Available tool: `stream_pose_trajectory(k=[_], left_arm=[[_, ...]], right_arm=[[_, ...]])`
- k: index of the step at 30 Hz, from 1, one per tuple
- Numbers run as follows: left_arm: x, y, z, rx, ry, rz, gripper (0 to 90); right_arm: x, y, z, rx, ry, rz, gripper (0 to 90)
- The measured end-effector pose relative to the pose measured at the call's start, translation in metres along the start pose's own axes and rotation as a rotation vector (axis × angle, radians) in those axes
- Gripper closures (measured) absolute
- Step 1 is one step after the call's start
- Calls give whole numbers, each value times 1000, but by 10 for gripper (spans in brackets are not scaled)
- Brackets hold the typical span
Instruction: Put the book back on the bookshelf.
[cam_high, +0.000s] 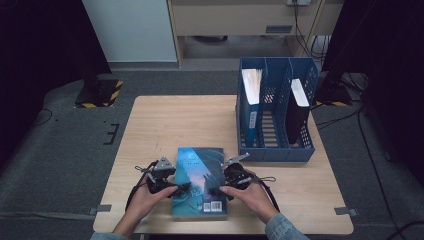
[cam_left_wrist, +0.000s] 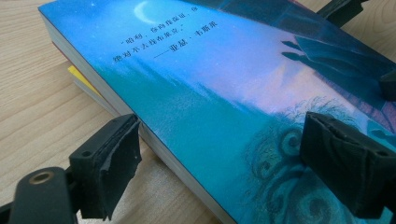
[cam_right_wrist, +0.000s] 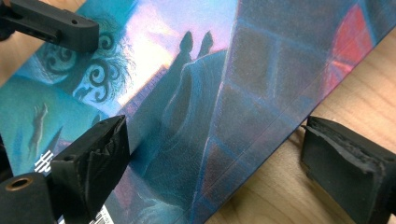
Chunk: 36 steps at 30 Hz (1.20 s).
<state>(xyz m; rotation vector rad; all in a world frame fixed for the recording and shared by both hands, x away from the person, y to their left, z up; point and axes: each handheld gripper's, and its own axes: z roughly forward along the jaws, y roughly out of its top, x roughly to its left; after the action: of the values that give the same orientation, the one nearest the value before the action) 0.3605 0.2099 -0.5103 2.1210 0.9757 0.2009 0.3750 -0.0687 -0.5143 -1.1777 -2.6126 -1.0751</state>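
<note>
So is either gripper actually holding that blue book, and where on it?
Nothing is held. The left gripper and right gripper each straddle a long edge of the book with jaws open.

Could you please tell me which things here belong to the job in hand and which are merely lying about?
In the job:
- book, flat on the table
- left gripper, open at its left edge
- right gripper, open at its right edge

Lying about:
- blue file rack
- blue book and black book standing in it

Lab or office: wooden table (cam_high: 165, 125), blue file rack (cam_high: 276, 107), grey carpet (cam_high: 65, 150), floor cables (cam_high: 370, 145).
</note>
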Motion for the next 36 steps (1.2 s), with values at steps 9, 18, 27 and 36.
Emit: stream_pose_trajectory(k=[9, 18, 27, 36], left_arm=[[1, 1, 1, 2, -6, 5, 119], [2, -1, -2, -2, -1, 12, 121], [8, -2, -6, 16, 1, 4, 121], [10, -2, -7, 24, -7, 5, 119]], right_arm=[[-5, -6, 2, -31, 48, 28, 91], [-6, -3, 2, -26, 72, 41, 154], [4, 7, -6, -44, 19, -6, 232], [8, 20, 4, -5, 56, -10, 232]])
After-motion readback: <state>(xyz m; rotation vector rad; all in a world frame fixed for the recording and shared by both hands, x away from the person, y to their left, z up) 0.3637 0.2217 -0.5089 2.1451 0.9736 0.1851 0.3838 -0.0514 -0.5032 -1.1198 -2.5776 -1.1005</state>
